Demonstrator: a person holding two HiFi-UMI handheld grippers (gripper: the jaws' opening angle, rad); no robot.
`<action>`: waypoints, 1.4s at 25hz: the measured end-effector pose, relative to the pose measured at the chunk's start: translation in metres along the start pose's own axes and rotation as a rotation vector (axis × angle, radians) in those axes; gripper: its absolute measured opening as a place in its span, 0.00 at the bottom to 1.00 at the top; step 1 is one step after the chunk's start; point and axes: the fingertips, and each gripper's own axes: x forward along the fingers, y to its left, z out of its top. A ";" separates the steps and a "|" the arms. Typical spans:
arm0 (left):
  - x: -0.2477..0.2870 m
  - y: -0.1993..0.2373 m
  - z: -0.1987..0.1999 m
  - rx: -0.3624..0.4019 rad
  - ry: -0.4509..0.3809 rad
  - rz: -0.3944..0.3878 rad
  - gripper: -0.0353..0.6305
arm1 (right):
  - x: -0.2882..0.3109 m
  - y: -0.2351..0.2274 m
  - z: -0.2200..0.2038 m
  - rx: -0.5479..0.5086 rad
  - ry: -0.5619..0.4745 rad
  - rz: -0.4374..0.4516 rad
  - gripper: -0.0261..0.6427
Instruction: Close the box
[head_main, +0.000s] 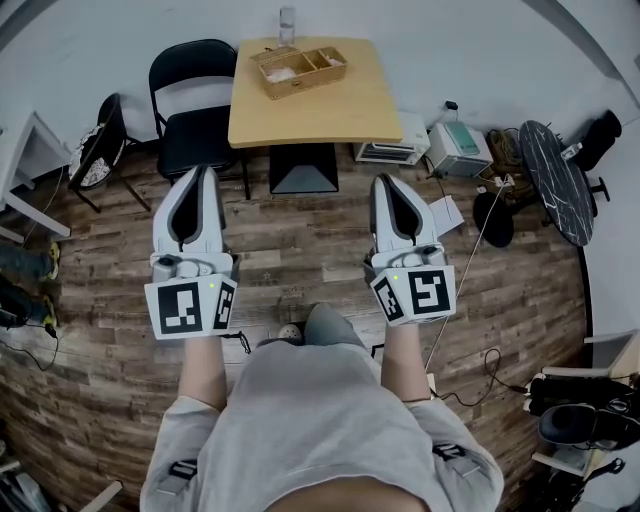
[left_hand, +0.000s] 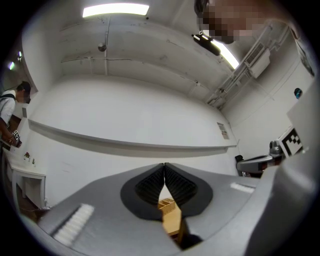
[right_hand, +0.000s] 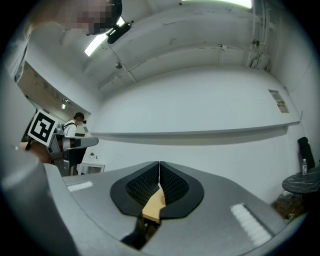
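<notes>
Two sets of jaws hang over the plank floor (head_main: 300, 250), well short of the worktop (head_main: 330, 115); at far left, a black chair (head_main: 195, 100); the left gripper (head_main: 204, 172) has its jaws pressed together on nothing; the box (head_main: 298, 70) (wooden, open, compartments showing) sits at the worktop's far side, near a glass (head_main: 287, 25); the right gripper (head_main: 386, 182) is likewise closed and empty.
</notes>
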 end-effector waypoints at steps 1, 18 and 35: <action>0.002 0.001 -0.002 -0.003 0.003 0.002 0.14 | 0.003 -0.001 -0.002 0.001 0.003 -0.001 0.05; 0.112 0.045 -0.036 0.040 0.006 0.072 0.14 | 0.142 -0.046 -0.027 0.009 -0.024 0.068 0.05; 0.263 0.059 -0.078 0.057 0.020 0.105 0.14 | 0.288 -0.126 -0.053 0.016 -0.025 0.135 0.05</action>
